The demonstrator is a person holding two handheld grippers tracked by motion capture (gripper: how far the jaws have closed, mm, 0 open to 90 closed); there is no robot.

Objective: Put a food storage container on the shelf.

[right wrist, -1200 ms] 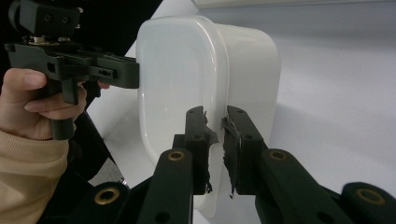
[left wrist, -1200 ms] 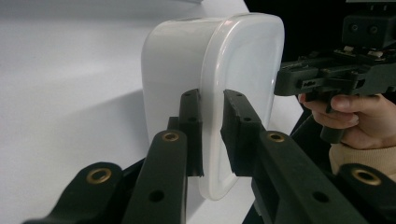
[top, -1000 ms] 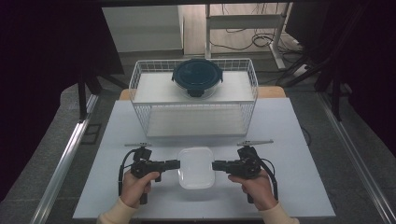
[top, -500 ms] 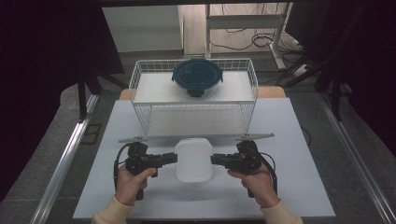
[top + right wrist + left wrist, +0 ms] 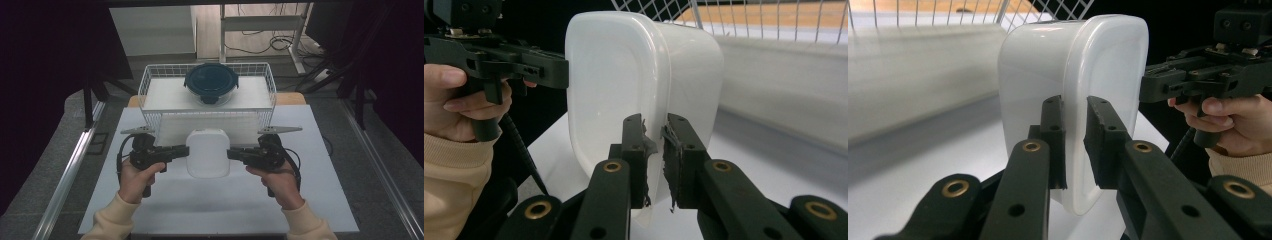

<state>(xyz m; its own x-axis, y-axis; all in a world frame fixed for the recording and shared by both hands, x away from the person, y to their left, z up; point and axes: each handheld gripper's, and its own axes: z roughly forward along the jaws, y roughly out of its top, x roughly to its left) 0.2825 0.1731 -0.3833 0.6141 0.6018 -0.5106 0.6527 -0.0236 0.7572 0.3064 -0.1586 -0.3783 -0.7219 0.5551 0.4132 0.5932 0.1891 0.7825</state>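
A white plastic container [image 5: 208,152] with rounded corners hangs above the white table, held between both grippers. My left gripper [image 5: 184,150] is shut on its left rim, and my right gripper [image 5: 232,153] is shut on its right rim. In the left gripper view the container [image 5: 1073,95] stands on edge with the rim pinched between the jaws of the left gripper [image 5: 1075,145]. The right gripper view has the same container [image 5: 634,85], its rim clamped by the right gripper [image 5: 655,160]. The container sits just in front of the wire basket [image 5: 150,85].
The white wire basket holds a round dark-blue lidded bowl [image 5: 211,82] at its back. The white table [image 5: 220,205] extends toward me below the hands. A metal rail [image 5: 70,165] runs along the left, and cables lie on the floor behind.
Both grippers have lifted the white container off the table and carried it away from me toward the wire basket. Their hold on its rims is unchanged.
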